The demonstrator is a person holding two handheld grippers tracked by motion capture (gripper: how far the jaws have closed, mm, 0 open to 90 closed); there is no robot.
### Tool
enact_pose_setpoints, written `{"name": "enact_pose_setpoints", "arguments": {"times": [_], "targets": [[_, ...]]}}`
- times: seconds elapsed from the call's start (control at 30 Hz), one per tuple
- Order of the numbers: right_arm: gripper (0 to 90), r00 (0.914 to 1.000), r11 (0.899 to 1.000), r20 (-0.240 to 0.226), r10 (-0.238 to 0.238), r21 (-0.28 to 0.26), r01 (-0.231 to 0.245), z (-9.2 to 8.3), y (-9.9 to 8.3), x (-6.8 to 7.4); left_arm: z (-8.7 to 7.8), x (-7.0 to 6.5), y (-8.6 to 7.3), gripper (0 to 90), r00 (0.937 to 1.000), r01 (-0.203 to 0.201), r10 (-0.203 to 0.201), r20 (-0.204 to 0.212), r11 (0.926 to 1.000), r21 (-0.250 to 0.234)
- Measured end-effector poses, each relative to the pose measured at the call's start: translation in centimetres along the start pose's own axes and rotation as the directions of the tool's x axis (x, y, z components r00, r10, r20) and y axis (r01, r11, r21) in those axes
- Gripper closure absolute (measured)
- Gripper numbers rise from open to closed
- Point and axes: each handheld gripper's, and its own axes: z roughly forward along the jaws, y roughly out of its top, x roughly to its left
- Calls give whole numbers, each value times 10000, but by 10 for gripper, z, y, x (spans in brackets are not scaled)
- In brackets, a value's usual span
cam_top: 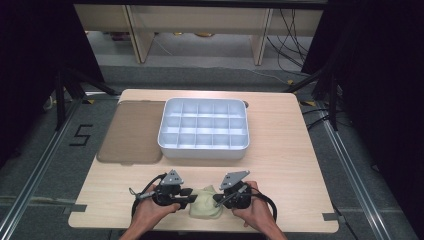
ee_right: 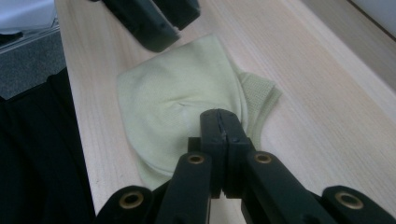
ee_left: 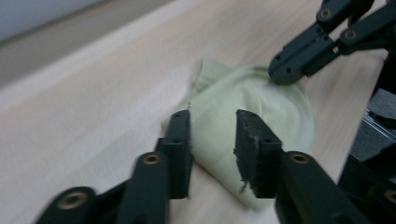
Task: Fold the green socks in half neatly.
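1. A pale green cloth (cam_top: pixel 206 202) lies bunched in a soft heap on the near edge of the wooden table (cam_top: pixel 280 150), between the person's two hands.
2. The right gripper (ee_right: pixel 219 122) has its two black jaws pressed together with no gap, and their tips rest against the cloth's top layer; whether a pinch of fabric sits between them cannot be told.
3. The left gripper (ee_left: pixel 212 133) stands partly open, its jaws apart on either side of the cloth's near fold. The pads do not press on the fabric.
4. In the left gripper view the right gripper's closed tip sits on the far side of the heap, touching it.
5. The left hand (cam_top: pixel 152 210) and right hand (cam_top: pixel 255 210) come in from the table's near edge, each wrapped around its gripper, with black cables trailing beside them.
6. Farther back, well apart from the cloth, stands a white compartment tray (cam_top: pixel 204 146) with a grid of cells.
7. Just beside the tray's left side lies a flat brown lid (cam_top: pixel 131 132).
8. Bare wood lies between the cloth and the tray.
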Motion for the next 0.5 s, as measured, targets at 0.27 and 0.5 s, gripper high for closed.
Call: {"name": "enact_pose_setpoints", "arguments": {"times": [0.27, 0.5], "targets": [[900, 9999, 9993, -89, 78, 372, -75, 7, -4, -3, -6, -2, -13, 532, 9964, 801, -814, 230, 9954, 531], [900, 10000, 9990, -93, 16, 439, -12, 7, -5, -2, -1, -7, -16, 573, 9915, 1119, -1156, 596, 9918, 625]]}}
